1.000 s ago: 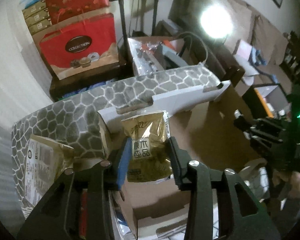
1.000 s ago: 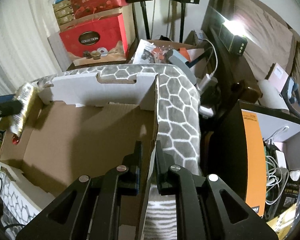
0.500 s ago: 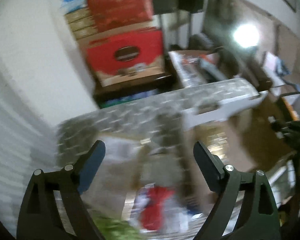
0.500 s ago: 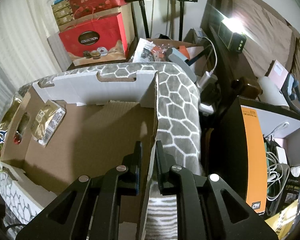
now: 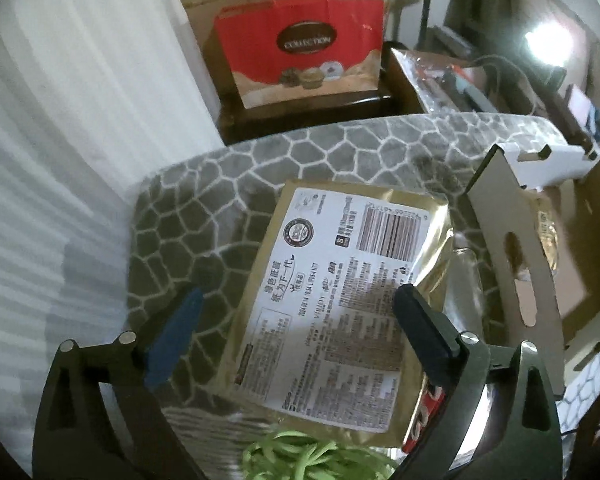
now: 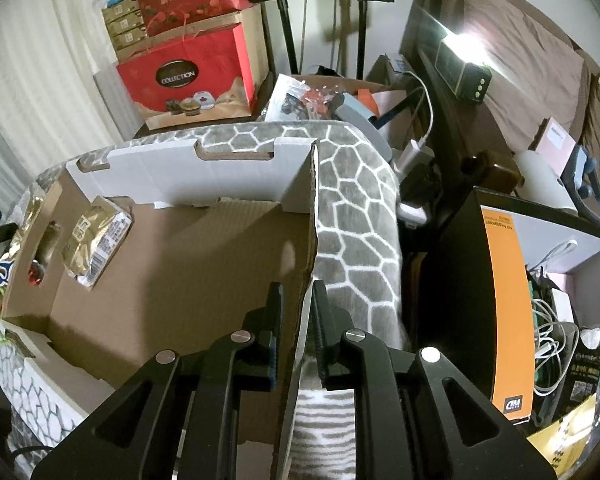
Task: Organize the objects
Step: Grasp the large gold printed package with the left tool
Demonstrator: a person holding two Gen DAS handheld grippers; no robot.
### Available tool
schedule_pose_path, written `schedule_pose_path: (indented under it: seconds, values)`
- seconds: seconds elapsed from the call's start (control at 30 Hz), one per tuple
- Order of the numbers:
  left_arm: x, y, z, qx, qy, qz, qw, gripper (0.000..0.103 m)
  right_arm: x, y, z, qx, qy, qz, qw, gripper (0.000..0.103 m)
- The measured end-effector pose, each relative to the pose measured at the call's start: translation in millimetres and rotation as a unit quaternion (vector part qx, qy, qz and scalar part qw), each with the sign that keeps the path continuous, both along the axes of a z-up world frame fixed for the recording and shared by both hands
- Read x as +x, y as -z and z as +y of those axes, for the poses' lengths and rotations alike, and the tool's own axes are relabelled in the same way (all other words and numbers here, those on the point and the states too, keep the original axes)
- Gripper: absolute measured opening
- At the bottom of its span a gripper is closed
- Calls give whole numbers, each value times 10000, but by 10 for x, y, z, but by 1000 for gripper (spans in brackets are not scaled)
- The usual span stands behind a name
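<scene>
A large gold packet (image 5: 340, 300) with a white printed label lies flat on the grey patterned blanket (image 5: 204, 200). My left gripper (image 5: 300, 320) hovers over it, its jaws opening wide. The packet lies below and between the fingers, and neither pad presses on it. The open cardboard box (image 6: 172, 288) sits on the blanket, also seen in the left wrist view (image 5: 512, 248). A small gold packet (image 6: 98, 236) leans against its left wall inside. My right gripper (image 6: 296, 312) is shut on the box's right wall (image 6: 306, 232).
A green stringy thing (image 5: 300, 456) and a red wrapper (image 5: 428, 408) lie by the large packet's near edge. A red gift bag (image 6: 184, 76) stands behind the blanket. A black and orange box (image 6: 504, 300), tangled cables (image 6: 552, 320) and a lit lamp (image 6: 464, 68) crowd the right.
My left gripper let the small gold packet go into the box, opened wide and swung left to above the large gold packet. The right gripper kept its hold on the box wall.
</scene>
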State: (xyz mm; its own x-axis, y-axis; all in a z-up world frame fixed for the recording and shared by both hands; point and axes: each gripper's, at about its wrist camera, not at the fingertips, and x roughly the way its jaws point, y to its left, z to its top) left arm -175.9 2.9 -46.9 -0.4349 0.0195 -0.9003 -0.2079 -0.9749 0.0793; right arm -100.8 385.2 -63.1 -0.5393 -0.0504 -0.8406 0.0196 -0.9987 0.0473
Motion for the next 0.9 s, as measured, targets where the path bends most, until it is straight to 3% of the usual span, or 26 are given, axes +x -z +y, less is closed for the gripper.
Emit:
schedule_pose_path:
  seconds: [0.1, 0.23, 0.3, 0.33, 0.4, 0.47, 0.7, 0.9]
  values:
    - [-42, 51, -21, 165, 0, -68, 9998, 102, 1, -1, 12, -29, 8, -14, 10000, 14]
    - [-64, 98, -73, 580, 20, -205, 9981, 99, 5, 1, 13, -35, 14, -14, 10000, 14]
    - [-62, 86, -113, 970, 62, -290, 9948, 71, 6, -2, 13, -37, 16, -14, 10000, 14]
    - [-74, 74, -130, 999, 13, -294, 9946, 66, 9, -1, 15, -39, 20, -16, 10000, 14]
    - [-76, 19, -170, 856, -144, -173, 9961, 30, 7, -3, 17, -45, 25, -19, 10000, 14]
    - [-88, -15, -244, 959, -249, -171, 9949, 17, 11, -3, 16, -56, 39, -20, 10000, 14]
    - [-13, -185, -309, 1209, -319, 18, 9922, 10, 12, -2, 18, -58, 43, -21, 10000, 14]
    - [89, -590, -198, 1532, -123, 339, 9875, 2, 17, -1, 22, -74, 50, -19, 10000, 14]
